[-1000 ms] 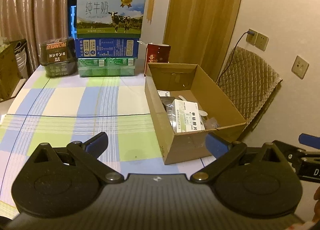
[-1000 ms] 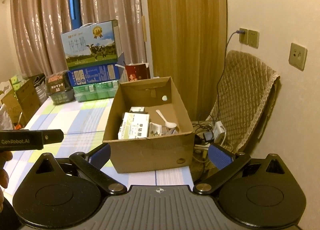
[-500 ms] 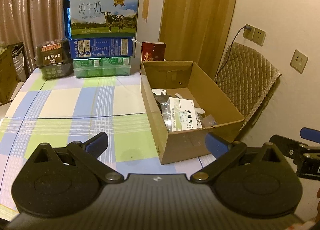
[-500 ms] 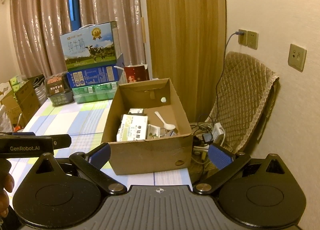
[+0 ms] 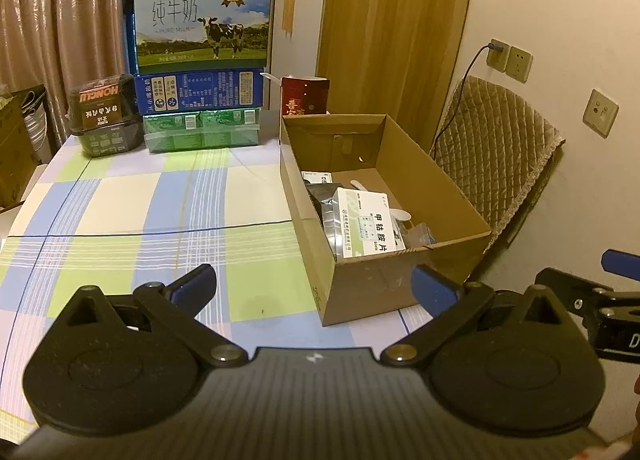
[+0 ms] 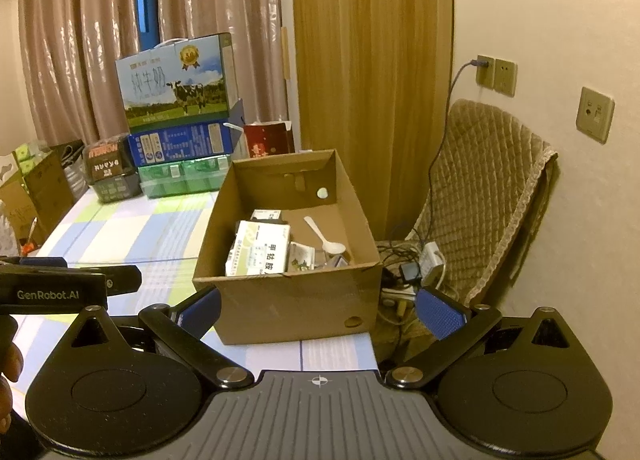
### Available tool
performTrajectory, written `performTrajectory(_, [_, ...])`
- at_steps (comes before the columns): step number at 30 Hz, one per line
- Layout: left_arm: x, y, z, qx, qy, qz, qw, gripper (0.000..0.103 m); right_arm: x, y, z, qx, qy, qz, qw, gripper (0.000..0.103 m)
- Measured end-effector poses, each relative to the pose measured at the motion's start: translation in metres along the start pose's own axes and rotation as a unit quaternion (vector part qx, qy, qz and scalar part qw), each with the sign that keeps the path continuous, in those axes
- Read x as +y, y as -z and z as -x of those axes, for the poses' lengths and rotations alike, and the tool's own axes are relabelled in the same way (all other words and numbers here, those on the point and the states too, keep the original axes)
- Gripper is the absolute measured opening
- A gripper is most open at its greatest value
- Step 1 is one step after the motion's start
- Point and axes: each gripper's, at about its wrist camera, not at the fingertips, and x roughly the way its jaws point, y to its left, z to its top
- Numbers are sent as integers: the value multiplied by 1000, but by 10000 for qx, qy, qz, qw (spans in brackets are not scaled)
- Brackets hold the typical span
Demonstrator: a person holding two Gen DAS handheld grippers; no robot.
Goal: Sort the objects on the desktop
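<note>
Both grippers hang above the near edge of the tabletop (image 5: 120, 196), which has a checked cloth in green, blue and cream. The left gripper (image 5: 314, 286) has its jaws wide and holds nothing; the right gripper (image 6: 318, 310) also has its jaws wide and holds nothing. In the right wrist view the left gripper appears at the left edge, lower than the box rim. The box (image 6: 288, 300) is open cardboard and stands at the right side of the tabletop, near its corner. Inside the box lie the sorted things: a white medicine pack (image 5: 366, 224) leaning on its left wall, a white spoon (image 6: 325, 236) on the bottom toward the right, a smaller white pack (image 6: 266, 215) near the back, and some small packets (image 6: 302, 258) that are too small to tell. At the far end of the tabletop stands a milk carton (image 5: 204, 20) on a blue carton (image 5: 200, 91) and a green pack (image 5: 202, 134), with a dark container (image 5: 105, 116) to their left and a red bag (image 5: 305, 96) to their right, just behind the box. A quilted chair (image 6: 486, 196) stands by the wall, right of the tabletop.
</note>
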Motion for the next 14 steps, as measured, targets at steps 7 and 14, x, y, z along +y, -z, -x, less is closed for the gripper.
performTrajectory(7, [0,1,-3,31,43,6,10000,102,-1,3,-4,54,34,5,10000,101])
performTrajectory(14, [0,3,-2,-63,91,-19,9999,102,-2,6,-5,94,73,4,9999,101])
